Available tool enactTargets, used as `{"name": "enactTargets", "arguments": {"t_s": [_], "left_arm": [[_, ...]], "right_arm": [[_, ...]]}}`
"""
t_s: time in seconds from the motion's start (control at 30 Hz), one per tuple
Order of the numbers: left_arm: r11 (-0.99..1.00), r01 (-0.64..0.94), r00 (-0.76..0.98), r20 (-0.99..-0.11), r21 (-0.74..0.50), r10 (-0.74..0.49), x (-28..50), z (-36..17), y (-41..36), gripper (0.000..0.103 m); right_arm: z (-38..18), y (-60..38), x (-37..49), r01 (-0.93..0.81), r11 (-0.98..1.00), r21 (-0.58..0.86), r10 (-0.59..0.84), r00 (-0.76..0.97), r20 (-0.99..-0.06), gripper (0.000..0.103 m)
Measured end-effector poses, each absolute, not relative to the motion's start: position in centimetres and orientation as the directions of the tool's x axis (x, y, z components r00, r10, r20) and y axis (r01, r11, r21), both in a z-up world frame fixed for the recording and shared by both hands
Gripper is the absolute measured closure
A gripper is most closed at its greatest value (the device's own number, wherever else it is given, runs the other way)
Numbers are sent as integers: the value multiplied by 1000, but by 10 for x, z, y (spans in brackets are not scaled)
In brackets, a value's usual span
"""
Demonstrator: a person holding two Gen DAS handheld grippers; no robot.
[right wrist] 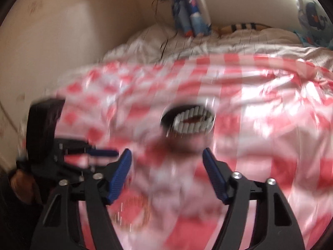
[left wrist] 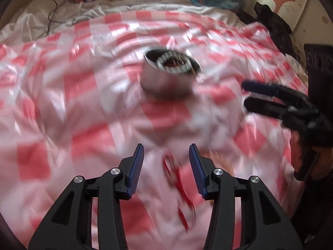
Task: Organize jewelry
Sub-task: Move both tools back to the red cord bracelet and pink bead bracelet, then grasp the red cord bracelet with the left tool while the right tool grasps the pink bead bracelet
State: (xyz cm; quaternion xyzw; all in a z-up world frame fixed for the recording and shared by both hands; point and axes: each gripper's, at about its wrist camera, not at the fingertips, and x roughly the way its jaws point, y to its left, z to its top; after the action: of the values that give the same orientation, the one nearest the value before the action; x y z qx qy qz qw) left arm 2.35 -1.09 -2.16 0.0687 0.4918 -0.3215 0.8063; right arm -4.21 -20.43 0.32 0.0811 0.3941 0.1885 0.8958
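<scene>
No writing can be read; both views are blurry. A round metal bowl [left wrist: 169, 77] with a white bead bracelet [left wrist: 173, 63] inside sits mid-bed on the pink checked cloth [left wrist: 62, 108]. Left gripper [left wrist: 166, 156] and right gripper [right wrist: 166, 160] both gape, holding nothing. A red blurry thing [left wrist: 177, 179] lies under the left one.

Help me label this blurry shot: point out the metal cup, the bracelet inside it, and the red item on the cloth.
Metal cup [left wrist: 164, 83], left wrist view, outer wall.
Bracelet [right wrist: 195, 123], right wrist view, pale segments.
Red item [left wrist: 177, 177], left wrist view, blurred middle.
</scene>
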Motion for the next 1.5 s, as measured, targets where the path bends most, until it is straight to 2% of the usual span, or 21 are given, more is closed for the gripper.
{"name": "enactTargets", "arguments": {"t_s": [0.03, 0.07, 0.2, 0.47, 0.53, 0.57, 0.6, 0.7, 0.77, 0.8, 1.07, 1.2, 1.33, 1.5], "left_arm": [[781, 589, 304, -837, -209, -454, 17, -24, -9, 60], [774, 596, 301, -833, -215, -464, 9, -26, -7, 60], [749, 628, 289, -831, -210, -475, -12, -30, -7, 60], [712, 675, 233, -861, -191, -452, -20, -40, -15, 61], [720, 662, 222, -864, -207, -452, -17, -42, -12, 65], [722, 657, 217, -864, -215, -454, -16, -42, -10, 70], [723, 654, 212, -864, -222, -457, -16, -42, -8, 79], [711, 656, 187, -859, -251, -476, -15, -43, -6, 97], [706, 660, 185, -856, -256, -483, -15, -43, -6, 100], [706, 658, 190, -851, -261, -491, -14, -41, -5, 100], [715, 622, 297, -748, -320, -594, 5, -5, 13, 100], [684, 652, 342, -679, -326, -650, 17, 20, 5, 100], [707, 628, 334, -708, -326, -623, 32, 22, -2, 100], [756, 581, 267, -806, -302, -528, 39, -24, 0, 100]], "right_arm": [[-6, -196, -50, -288, 912, 291, 408, 585, -700, 54], [-12, -187, -56, -301, 913, 276, 404, 565, -719, 63], [-24, -163, -66, -366, 895, 255, 423, 514, -746, 65], [-42, -157, -66, -352, 912, 210, 367, 474, -800, 65], [-46, -157, -65, -348, 914, 210, 362, 459, -811, 65], [-47, -156, -65, -347, 914, 211, 361, 457, -813, 66], [-47, -156, -65, -349, 913, 209, 361, 457, -813, 67], [-47, -152, -65, -360, 912, 199, 357, 454, -816, 84], [-46, -150, -67, -370, 913, 173, 343, 464, -817, 94], [-44, -149, -67, -372, 914, 161, 336, 475, -813, 95], [-12, -184, -64, -278, 955, 107, 265, 626, -734, 95], [1, -202, -50, -238, 962, 133, 262, 672, -693, 95], [-7, -209, -30, -222, 966, 130, 246, 650, -719, 95], [-26, -211, -25, -213, 968, 130, 234, 590, -773, 94]]}}
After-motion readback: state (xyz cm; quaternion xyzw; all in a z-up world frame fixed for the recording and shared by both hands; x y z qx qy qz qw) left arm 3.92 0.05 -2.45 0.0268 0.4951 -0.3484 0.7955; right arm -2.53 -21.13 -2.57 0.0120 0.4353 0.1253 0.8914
